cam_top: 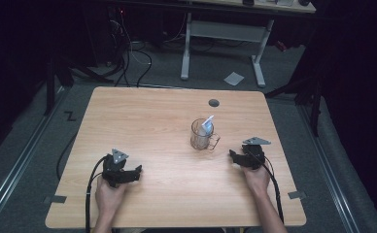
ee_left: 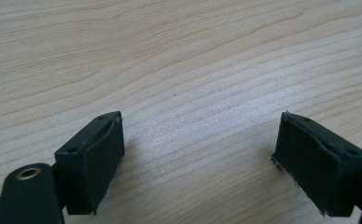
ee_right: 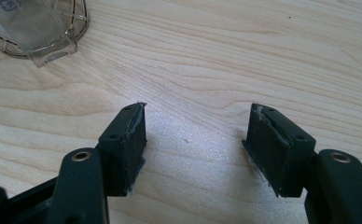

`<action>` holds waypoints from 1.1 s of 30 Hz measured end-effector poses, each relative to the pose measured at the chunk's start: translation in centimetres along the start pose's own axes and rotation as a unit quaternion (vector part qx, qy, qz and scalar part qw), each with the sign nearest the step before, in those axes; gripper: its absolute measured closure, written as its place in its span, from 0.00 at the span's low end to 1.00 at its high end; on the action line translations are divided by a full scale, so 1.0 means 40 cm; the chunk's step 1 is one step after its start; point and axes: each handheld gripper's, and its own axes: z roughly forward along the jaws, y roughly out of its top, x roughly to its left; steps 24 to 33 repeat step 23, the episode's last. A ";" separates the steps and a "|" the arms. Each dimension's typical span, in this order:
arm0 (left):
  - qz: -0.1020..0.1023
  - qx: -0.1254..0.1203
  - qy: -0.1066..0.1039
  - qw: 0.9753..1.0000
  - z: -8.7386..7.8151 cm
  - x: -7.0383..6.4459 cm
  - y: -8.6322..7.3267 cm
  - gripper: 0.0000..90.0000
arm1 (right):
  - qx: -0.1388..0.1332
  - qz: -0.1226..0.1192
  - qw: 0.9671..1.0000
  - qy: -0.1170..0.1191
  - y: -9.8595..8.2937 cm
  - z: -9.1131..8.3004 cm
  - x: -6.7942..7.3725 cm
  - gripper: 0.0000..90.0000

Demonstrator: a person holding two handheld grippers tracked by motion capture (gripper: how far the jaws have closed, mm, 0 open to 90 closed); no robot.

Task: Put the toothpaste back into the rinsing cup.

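Table lit bright from above, surroundings dark, pics slightly soft.

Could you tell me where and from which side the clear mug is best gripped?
Probably by its handle, taken with the right gripper. The mug stands upright, and the handle juts toward that gripper, whose jaws are open and nearest. The glass wall looks wider and slippery, and a tube leans out over the rim.

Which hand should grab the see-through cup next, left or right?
Probably the right. The right tongs sit open just beside the clear cup, whose handle points toward them. The left tongs are open too, but farther away across the table.
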 end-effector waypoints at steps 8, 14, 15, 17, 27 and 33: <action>0.000 0.000 0.000 1.000 0.000 0.000 0.000 0.18 | 0.001 0.002 1.000 -0.001 0.000 0.000 0.000 0.41; 0.000 0.000 0.000 1.000 0.000 0.000 0.000 0.18 | 0.001 0.001 1.000 -0.001 -0.001 -0.001 0.000 0.41; 0.000 0.000 0.000 1.000 0.000 0.000 0.000 0.18 | 0.001 0.001 1.000 -0.001 -0.001 -0.001 0.000 0.41; 0.000 0.000 0.000 1.000 0.000 0.000 0.000 0.18 | 0.001 0.001 1.000 -0.001 -0.001 -0.001 0.000 0.41; 0.000 0.000 0.000 1.000 0.000 0.000 0.000 0.18 | 0.001 0.001 1.000 -0.001 -0.001 -0.001 0.000 0.41; 0.000 0.000 0.000 1.000 0.000 0.000 0.000 0.18 | 0.001 0.001 1.000 -0.001 -0.001 -0.001 0.000 0.41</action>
